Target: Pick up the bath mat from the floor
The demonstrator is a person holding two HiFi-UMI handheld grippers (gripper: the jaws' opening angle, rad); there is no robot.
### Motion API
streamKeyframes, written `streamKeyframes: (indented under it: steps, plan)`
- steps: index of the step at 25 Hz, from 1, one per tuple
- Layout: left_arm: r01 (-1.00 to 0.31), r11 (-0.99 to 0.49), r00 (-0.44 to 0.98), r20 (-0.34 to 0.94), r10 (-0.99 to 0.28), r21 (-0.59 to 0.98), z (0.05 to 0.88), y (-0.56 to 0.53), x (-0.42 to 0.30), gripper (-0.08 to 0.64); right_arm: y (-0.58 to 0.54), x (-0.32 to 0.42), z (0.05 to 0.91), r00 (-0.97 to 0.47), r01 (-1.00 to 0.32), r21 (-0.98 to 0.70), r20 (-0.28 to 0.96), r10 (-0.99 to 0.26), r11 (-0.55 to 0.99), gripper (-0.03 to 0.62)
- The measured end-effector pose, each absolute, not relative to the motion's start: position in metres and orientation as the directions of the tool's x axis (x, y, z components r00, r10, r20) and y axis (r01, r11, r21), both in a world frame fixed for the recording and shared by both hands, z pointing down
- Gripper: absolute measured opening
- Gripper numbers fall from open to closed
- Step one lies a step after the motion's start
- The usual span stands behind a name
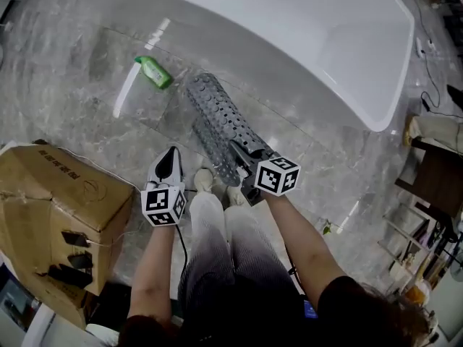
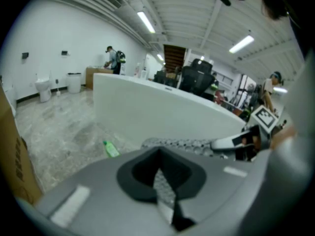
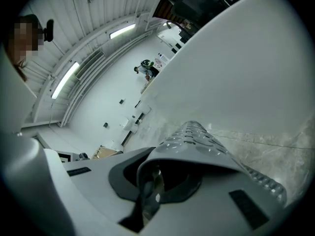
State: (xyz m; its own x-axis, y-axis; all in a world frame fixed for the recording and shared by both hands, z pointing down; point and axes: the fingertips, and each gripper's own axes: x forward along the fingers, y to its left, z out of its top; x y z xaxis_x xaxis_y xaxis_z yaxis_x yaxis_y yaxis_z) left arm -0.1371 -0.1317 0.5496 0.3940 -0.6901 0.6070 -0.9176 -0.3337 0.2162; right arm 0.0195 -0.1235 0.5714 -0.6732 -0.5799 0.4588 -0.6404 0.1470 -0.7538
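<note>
1. Clamped nearly shut, the right claw (image 1: 242, 154) is seen pinching the near edge of the bath mat (image 1: 217, 118); the grey, hole-dotted sheet is curled over its jaws.
2. The mat is stretched toward 11 o'clock in the head view; its far end lies beside the bathtub (image 1: 289, 27), seemingly on the floor (image 1: 94, 129); a green bottle (image 1: 153, 72) lies at 9 o'clock from that end.
3. The left claw (image 1: 170, 166) is held at 9 o'clock from the right one, jaws together, nothing gripped.
4. The lift is judged begun, not finished; a firm pinch is called for, since only an edge is caught and a limp mat may slide out.
5. The raise is best made upward and back toward 6 o'clock, so the far end is peeled off clear of bottle and tub; the sagging middle could be supported by the free claw.
</note>
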Motion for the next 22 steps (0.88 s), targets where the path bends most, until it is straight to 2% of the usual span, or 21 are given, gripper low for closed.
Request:
streamKeyframes:
  steps: [9, 22]
  plan:
    - [-0.928, -0.293, 0.372, 0.560, -0.740, 0.231, 0.452, -0.111, -0.139, 0.006, -0.110, 0.016, 0.453, -0.711, -0.609, -0.756, 0.387, -0.587, 0.239, 0.017]
    - [-0.925, -0.280, 0.372, 0.463, -0.805, 0.256, 0.341, -0.084, -0.129, 0.006, -0.093, 0.008, 0.335, -0.751, -0.579, -0.732, 0.307, -0.585, 0.359, 0.017]
